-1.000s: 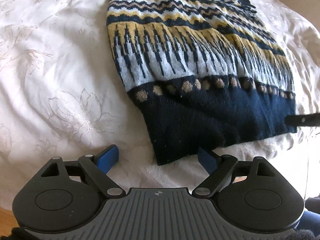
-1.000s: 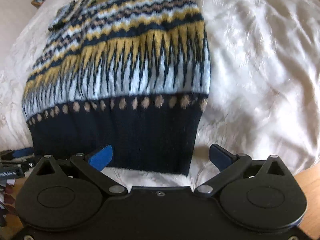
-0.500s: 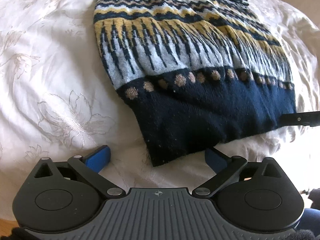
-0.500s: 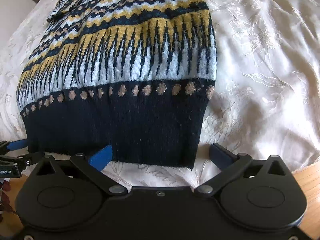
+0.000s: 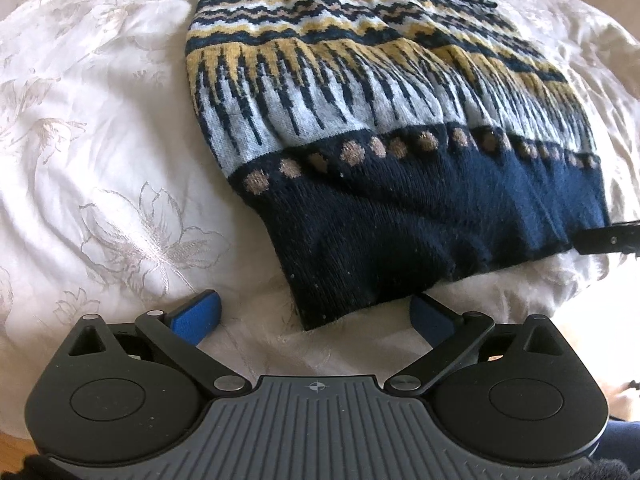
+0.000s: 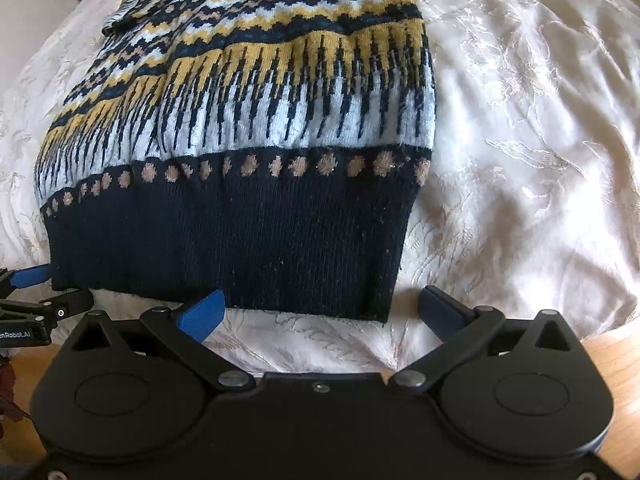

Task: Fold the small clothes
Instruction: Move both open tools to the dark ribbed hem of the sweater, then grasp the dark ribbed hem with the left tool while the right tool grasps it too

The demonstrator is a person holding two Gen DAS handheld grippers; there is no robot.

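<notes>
Sweater (image 5: 400,128) flat on bed (image 5: 100,160), apparently folded. My left gripper (image 5: 316,314) and right gripper (image 6: 320,312) spread wide, hem corners between fingers, nothing held.

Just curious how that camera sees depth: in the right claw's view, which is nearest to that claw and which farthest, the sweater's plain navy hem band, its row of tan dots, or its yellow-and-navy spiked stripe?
1. Plain navy hem band, just ahead of the right claw.
2. Row of tan dots, above the band.
3. Yellow-and-navy spiked stripe, farther up the sweater.
</notes>
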